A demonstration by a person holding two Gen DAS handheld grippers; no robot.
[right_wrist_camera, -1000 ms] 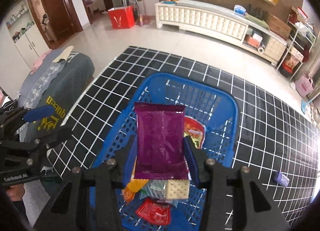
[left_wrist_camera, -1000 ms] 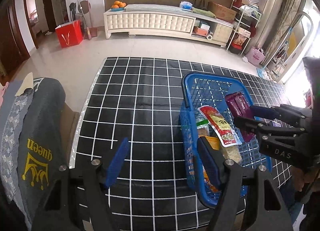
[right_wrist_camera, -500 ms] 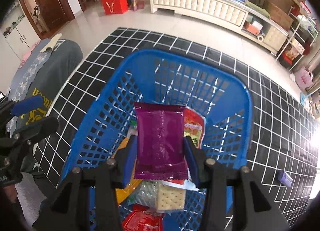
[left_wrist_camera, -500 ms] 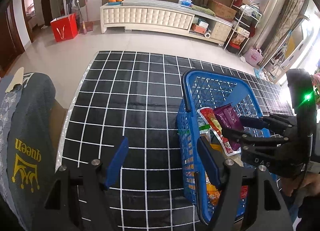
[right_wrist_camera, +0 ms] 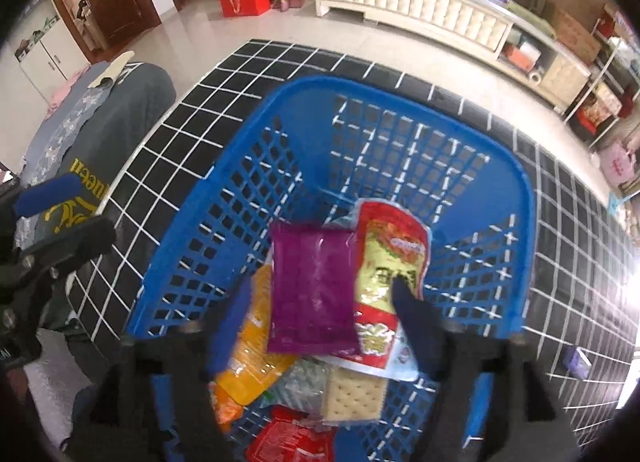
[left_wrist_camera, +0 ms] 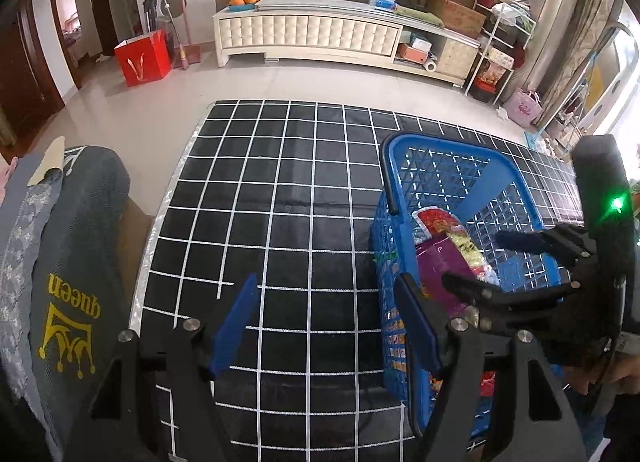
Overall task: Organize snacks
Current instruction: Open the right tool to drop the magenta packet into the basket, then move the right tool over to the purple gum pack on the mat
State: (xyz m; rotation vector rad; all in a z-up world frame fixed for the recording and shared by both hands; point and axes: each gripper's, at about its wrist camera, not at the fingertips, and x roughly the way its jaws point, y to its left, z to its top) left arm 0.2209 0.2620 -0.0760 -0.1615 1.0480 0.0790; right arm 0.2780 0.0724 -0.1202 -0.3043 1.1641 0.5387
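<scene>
Item: purple snack packet (right_wrist_camera: pixel 312 286). Location: centre of the right wrist view, lying flat inside the blue basket (right_wrist_camera: pixel 256 133), on top of the pile and overlapping the red-and-yellow packet (right_wrist_camera: pixel 390 262) just beside it.

Right gripper (right_wrist_camera: pixel 320 318): fingers spread wide, one either side of the purple packet and apparently clear of it; nothing is held. The view is slightly blurred, so contact at the packet's lower edge cannot be ruled out.

Left gripper (left_wrist_camera: pixel 324 326): lower centre of the left wrist view, fingers wide apart and empty, hovering above the checked tabletop (left_wrist_camera: pixel 280 197) just left of the basket wall.

Other contents, lower part of the right wrist view: orange packet (right_wrist_camera: pixel 256 346), cracker pack (right_wrist_camera: pixel 352 394), red packet (right_wrist_camera: pixel 288 442). A small purple item (right_wrist_camera: pixel 578 362) lies on the tabletop at the right edge, outside the basket.

Step in hand, as judged: releasing the purple packet into the basket. To do it well, lift the fingers straight up, wide enough not to snag the packet or the mesh rim, then check it lies settled. The small purple item looks a likely next pick.
</scene>
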